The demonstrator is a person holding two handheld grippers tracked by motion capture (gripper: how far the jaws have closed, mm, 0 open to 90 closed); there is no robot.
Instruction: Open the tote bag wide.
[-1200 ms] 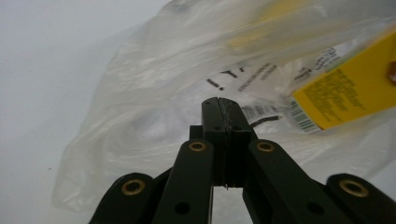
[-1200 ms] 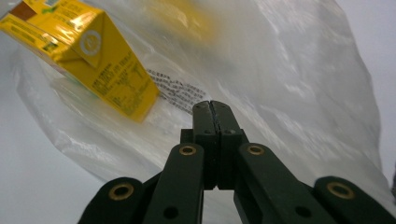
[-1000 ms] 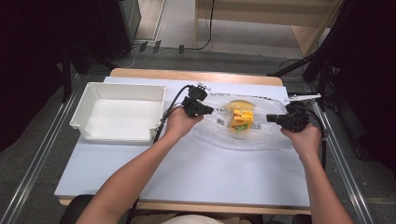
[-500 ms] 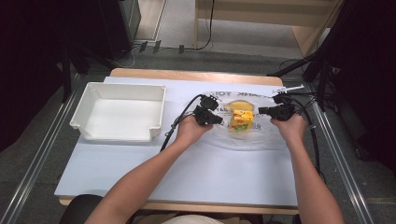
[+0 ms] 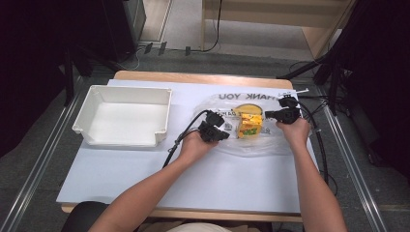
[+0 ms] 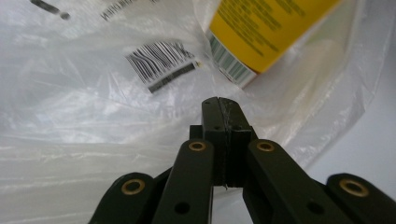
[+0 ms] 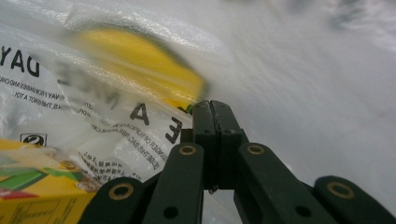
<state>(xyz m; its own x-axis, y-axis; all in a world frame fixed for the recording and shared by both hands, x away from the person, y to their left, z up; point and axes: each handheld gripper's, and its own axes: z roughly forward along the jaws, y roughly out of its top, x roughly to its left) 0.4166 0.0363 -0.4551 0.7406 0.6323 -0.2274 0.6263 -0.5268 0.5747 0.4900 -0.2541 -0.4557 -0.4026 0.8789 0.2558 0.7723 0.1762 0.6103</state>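
Note:
A clear plastic bag [image 5: 251, 145] printed "THANK YOU" lies on the white mat. Inside it are a yellow carton [image 5: 250, 124] and a round yellow item [image 5: 246, 108]. My left gripper [image 5: 223, 135] sits at the bag's left side, its jaws pressed together on the film. In the left gripper view the tips [image 6: 219, 100] pinch the bag [image 6: 93, 116] just below the carton [image 6: 261, 32]. My right gripper [image 5: 268, 115] holds the bag's right side. Its jaws [image 7: 210, 103] are shut on the film [image 7: 327, 70] beside the round yellow item [image 7: 140, 60] and the carton [image 7: 37, 196].
An empty white bin [image 5: 121, 118] stands on the mat to the left of the bag. Black cables [image 5: 181, 140] trail from both grippers. The mat [image 5: 193, 183] is bare in front of the bag, and metal rails run along both sides of the table.
Both hands have moved inward toward the carton. The left gripper came right and nearer to me; the right gripper moved left and slightly away, with the bag's sides drawn in.

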